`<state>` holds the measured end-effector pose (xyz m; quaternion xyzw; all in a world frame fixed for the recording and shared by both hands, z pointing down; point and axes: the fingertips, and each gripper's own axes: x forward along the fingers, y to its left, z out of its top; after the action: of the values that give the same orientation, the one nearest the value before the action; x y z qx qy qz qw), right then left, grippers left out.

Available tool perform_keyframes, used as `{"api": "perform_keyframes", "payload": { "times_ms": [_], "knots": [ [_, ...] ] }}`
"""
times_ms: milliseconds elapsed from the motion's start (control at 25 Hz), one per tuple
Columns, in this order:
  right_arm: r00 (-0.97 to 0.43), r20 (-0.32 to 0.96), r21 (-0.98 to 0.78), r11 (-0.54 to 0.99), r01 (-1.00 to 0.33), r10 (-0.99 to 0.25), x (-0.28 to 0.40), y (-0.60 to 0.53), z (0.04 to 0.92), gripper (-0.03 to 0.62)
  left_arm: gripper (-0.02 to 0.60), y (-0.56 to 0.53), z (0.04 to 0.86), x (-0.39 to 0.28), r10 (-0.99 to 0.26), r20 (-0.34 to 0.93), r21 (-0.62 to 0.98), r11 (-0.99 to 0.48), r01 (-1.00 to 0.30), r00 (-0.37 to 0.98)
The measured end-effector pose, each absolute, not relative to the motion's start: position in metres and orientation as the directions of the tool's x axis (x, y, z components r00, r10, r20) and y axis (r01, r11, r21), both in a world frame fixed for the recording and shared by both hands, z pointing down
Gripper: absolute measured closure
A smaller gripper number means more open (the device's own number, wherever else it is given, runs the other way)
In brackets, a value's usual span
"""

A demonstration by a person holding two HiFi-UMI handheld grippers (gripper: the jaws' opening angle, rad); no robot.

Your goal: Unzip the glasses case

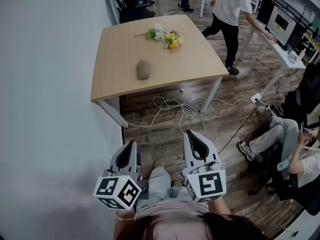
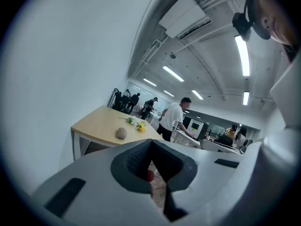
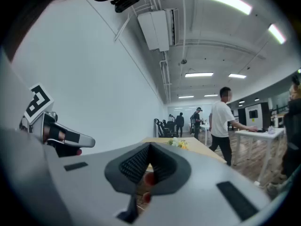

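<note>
On the light wooden table, far in front of the wearer, the glasses case lay by itself near the middle. A small bunch of flowers lay behind it toward the far edge, well apart from the case. A plain white wall ran along the left side. White cables curled on the wooden floor between the table and the wearer. A person in a white shirt stood just right of the table, and a seated person was at the right edge. The left hand-held gripper and the right hand-held gripper were low beside the wearer's body, well apart from the table, each with its jaws clenched together and grasping nothing.
</note>
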<state>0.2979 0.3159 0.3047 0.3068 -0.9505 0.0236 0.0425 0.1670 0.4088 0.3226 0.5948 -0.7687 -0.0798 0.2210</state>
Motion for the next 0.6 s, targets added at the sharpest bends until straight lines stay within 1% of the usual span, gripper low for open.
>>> {"api": "perform_keyframes", "payload": {
  "times_ms": [600],
  "knots": [
    [-0.793, 0.091, -0.023, 0.795, -0.606, -0.602, 0.176, 0.239, 0.309, 0.582, 0.594, 0.328, 0.328, 0.048, -0.964, 0.231, 0.398, 0.218, -0.891, -0.132]
  ]
}}
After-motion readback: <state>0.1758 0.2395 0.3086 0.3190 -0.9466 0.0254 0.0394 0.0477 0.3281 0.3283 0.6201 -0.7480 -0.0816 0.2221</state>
